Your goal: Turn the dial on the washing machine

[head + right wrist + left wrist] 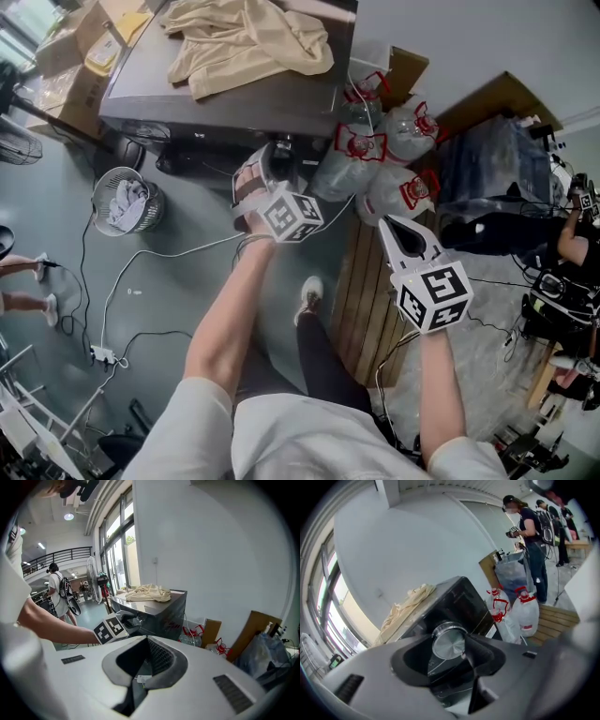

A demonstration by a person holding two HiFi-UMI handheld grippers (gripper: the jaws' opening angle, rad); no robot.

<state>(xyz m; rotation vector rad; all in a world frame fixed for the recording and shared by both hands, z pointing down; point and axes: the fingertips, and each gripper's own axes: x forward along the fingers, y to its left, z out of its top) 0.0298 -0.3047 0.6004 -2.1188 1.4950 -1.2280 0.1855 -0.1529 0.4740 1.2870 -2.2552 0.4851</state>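
The washing machine (225,103) is a dark grey box with a beige cloth (248,37) lying on top. On its front panel is a round silver dial (449,641). My left gripper (449,654) is shut on that dial; one dark pad (482,652) touches its right rim and the other lies along its left side. In the head view the left gripper (261,167) covers the dial. My right gripper (387,221) hangs in the air to the right of the machine, pads together, holding nothing. The right gripper (147,641) faces the machine (168,606) from a distance.
Several clear water jugs (375,150) with red handles stand right of the machine, by a wooden pallet (370,300). A wire basket (127,199) sits on the floor at left, with cables and a power strip (103,354). People (529,541) stand further right.
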